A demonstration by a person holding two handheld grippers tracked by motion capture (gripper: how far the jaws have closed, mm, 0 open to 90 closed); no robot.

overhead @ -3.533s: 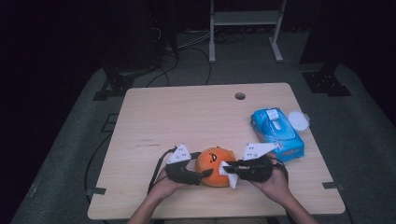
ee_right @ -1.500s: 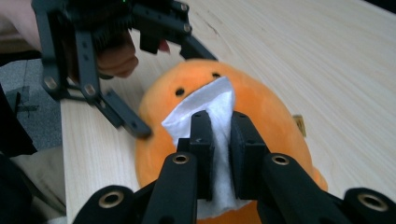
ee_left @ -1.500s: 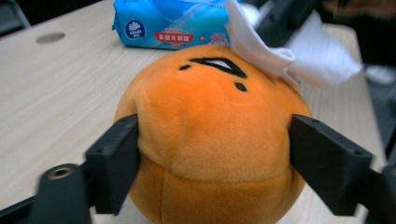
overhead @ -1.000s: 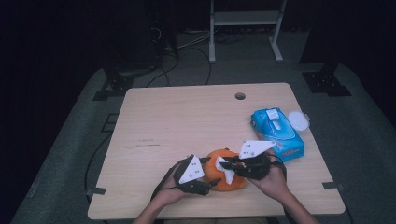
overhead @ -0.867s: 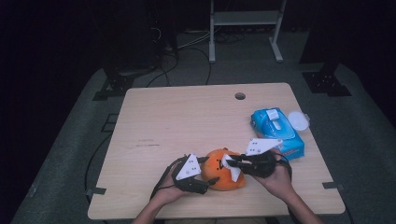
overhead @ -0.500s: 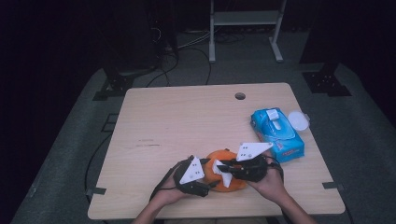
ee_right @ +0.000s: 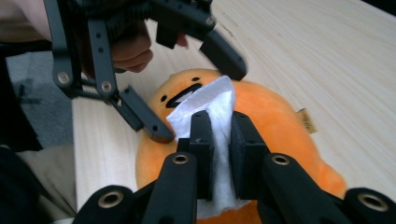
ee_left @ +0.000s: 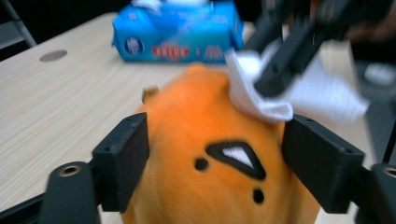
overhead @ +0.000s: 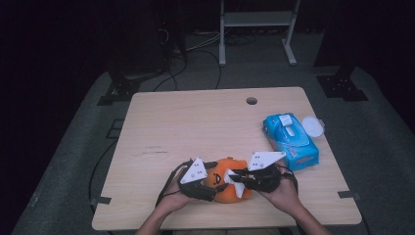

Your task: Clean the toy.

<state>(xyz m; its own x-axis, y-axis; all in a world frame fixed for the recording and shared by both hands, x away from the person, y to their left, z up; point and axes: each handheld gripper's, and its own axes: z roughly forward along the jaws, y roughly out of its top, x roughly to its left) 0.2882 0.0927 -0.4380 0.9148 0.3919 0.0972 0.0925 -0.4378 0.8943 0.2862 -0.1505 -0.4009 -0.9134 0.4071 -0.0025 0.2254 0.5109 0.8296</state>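
Orange plush toy [overhead: 226, 179], lower centre of tabletop [overhead: 195, 122] | left claw [ee_left: 219, 154] clamped round toy | right claw [ee_right: 219, 135] clenched on white wipe [ee_right: 205, 105] | advice: steady toy, light short strokes across face.

Tool [ee_right: 219, 135] pinching tissue [ee_right: 208, 105] on orange plush [ee_right: 280, 121].

A pale wooden table [overhead: 195, 127] stands on grey carpet [overhead: 88, 127] (dark room, white shelf frame [overhead: 257, 19] behind).
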